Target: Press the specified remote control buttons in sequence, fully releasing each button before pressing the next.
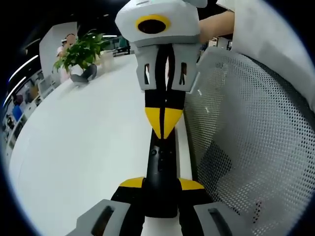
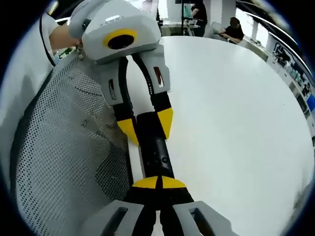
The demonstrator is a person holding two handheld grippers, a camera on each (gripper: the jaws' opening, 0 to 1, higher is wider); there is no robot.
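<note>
A black remote control [image 1: 160, 179] is shown held above a white table [image 1: 83, 147], beside a white mesh chair back [image 1: 246, 142]. In the left gripper view, the left hand-held gripper [image 1: 160, 186] is seen clamped on the near end of the remote, its yellow-tipped jaws flanking the body. The right hand-held gripper [image 1: 164, 120] enters from the far side with its jaws drawn together into a yellow point resting at the remote's far end. In the right gripper view the arrangement is reversed: the right hand-held gripper [image 2: 158, 185] has its tips closed together over the remote control [image 2: 155, 147], while the left hand-held gripper [image 2: 146, 125] grips the far end. Small round buttons are visible on the upper face; whether one is depressed cannot be told. A potted plant [image 1: 81, 51] stands far off on the table. For a clean press, the remote is best kept steady and level, the closed tip brought squarely onto one button, then lifted fully clear.
</note>
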